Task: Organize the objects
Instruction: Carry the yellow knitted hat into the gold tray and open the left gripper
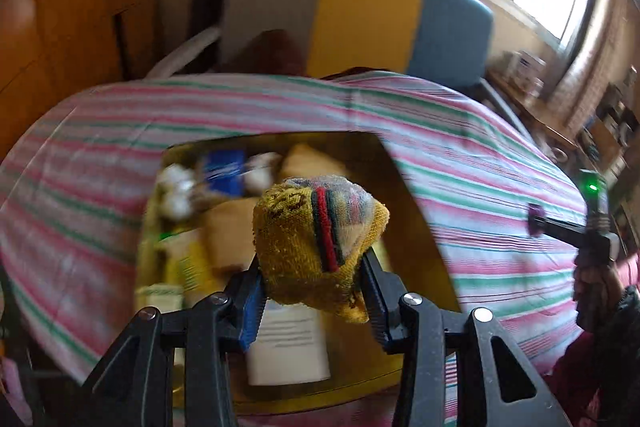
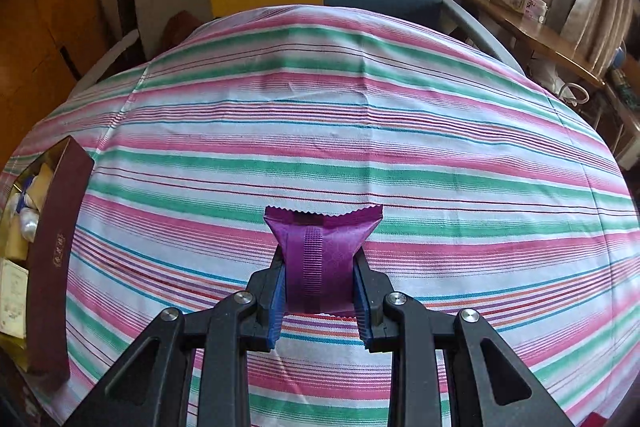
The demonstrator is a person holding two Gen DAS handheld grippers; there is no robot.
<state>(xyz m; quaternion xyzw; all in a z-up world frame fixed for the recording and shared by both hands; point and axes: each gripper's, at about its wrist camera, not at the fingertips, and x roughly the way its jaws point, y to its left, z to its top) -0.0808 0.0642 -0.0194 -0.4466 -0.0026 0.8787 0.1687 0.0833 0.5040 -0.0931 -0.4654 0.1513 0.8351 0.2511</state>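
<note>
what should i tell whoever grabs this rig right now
Left gripper: shut on a mustard knitted sock bundle, held above the open box.
Right gripper: shut on a purple packet, over the striped cloth, right of the box.
Done: the box already holds several items.
Left: both held things are not yet set down; they probably go in the box.

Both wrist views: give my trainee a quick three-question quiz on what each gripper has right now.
1. True or false: the left gripper is empty.
2. The right gripper holds: A) white box B) purple sachet C) nothing.
3. What lies under the yellow sock bundle?

Key: 1 false, it clamps the sock bundle. 2 B. 3 The open gold-lined box, already holding items, on the striped cloth.
</note>
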